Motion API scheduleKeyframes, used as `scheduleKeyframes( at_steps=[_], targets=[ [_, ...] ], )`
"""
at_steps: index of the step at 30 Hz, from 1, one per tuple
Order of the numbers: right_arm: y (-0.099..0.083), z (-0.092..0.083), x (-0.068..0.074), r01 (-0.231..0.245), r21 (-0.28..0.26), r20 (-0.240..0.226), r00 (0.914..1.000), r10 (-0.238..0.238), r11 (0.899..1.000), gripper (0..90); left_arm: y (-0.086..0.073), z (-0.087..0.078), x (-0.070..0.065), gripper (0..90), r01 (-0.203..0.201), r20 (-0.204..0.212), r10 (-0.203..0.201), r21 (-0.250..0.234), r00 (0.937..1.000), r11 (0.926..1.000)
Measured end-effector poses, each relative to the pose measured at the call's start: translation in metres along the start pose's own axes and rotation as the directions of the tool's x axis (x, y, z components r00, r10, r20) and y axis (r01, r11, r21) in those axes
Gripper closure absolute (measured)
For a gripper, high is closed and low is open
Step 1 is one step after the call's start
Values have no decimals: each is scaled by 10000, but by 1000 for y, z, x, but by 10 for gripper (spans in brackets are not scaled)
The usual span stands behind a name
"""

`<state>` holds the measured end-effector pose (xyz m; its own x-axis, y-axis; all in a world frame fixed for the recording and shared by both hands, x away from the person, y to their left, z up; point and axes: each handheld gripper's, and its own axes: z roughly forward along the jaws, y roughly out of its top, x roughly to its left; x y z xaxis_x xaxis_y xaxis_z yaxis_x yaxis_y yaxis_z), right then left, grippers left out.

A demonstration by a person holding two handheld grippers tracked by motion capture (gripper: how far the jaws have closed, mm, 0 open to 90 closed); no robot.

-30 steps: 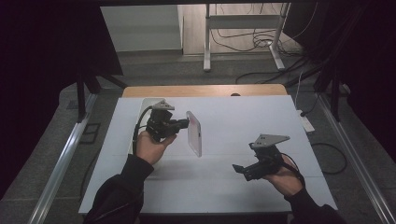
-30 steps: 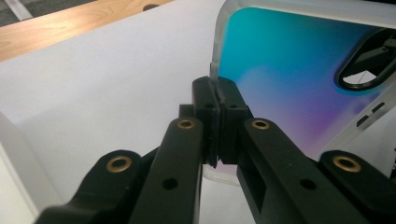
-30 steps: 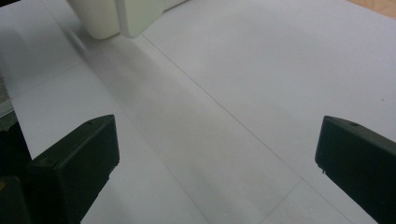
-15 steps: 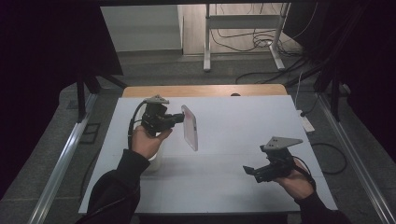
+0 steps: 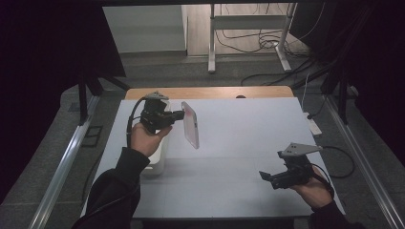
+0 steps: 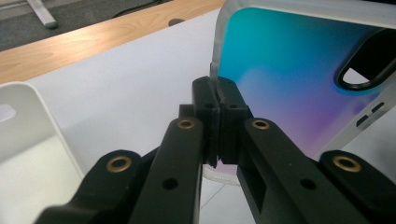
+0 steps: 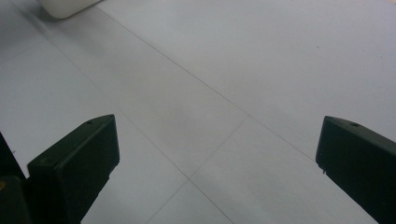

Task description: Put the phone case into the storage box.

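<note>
My left gripper [image 5: 180,115] is held above the left part of the white table [image 5: 248,124] and is shut on a phone case [image 5: 190,125], which hangs tilted in the air. In the left gripper view the pads [image 6: 223,95] pinch the clear rim of the phone case [image 6: 285,70]. Its inside shows a blue-to-purple gradient and a camera cut-out. My right gripper [image 5: 265,177] sits low near the table's front right, pointing left. In the right gripper view my right gripper [image 7: 217,158] is open, with bare table between its jaws.
A white bin [image 5: 158,157] stands on the table under my left hand; it also shows as a white bin [image 6: 28,140] and as a white bin corner [image 7: 65,7]. A wooden strip [image 5: 210,92] runs along the table's far edge. Cables lie on the floor behind.
My left hand has lifted the phone case a little and carried it toward the far side. My right hand has drawn back to the right and toward the front edge.
</note>
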<state>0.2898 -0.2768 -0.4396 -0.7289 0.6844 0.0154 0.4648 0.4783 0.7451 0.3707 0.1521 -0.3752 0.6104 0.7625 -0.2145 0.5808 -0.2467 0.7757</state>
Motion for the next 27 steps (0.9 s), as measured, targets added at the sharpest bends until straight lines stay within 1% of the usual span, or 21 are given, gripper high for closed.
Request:
scheduleKeyframes(
  at_steps=[3,6,12,15,18,22,27],
  targets=[
    [-4,-4,-4,-179,-55,127,9998,180,9998,0,2,-2,3,881,13,-105,-13,6,9999,10000],
    [-7,-7,-6,-231,-58,251,9994,232,9997,0,4,-3,5,881,51,-183,-51,2,9998,10000],
    [-17,-16,-13,-434,-44,684,9967,436,9990,0,8,-8,12,881,217,-290,-219,-52,9993,9998],
    [-22,-20,-16,-525,5,972,9939,522,9986,0,9,-10,15,881,275,-364,-278,-91,9990,9996],
    [-27,-25,-19,-769,-41,1062,9914,769,9970,0,11,-12,18,881,321,-482,-325,-106,9983,9994],
    [-31,-29,-21,-970,-54,1165,9884,970,9953,0,12,-16,22,881,366,-618,-373,-131,9974,9992],
    [-38,-38,-25,-1464,-204,1412,9789,1478,9890,0,15,-22,29,881,446,-833,-460,-193,9955,9988]
  ],
)
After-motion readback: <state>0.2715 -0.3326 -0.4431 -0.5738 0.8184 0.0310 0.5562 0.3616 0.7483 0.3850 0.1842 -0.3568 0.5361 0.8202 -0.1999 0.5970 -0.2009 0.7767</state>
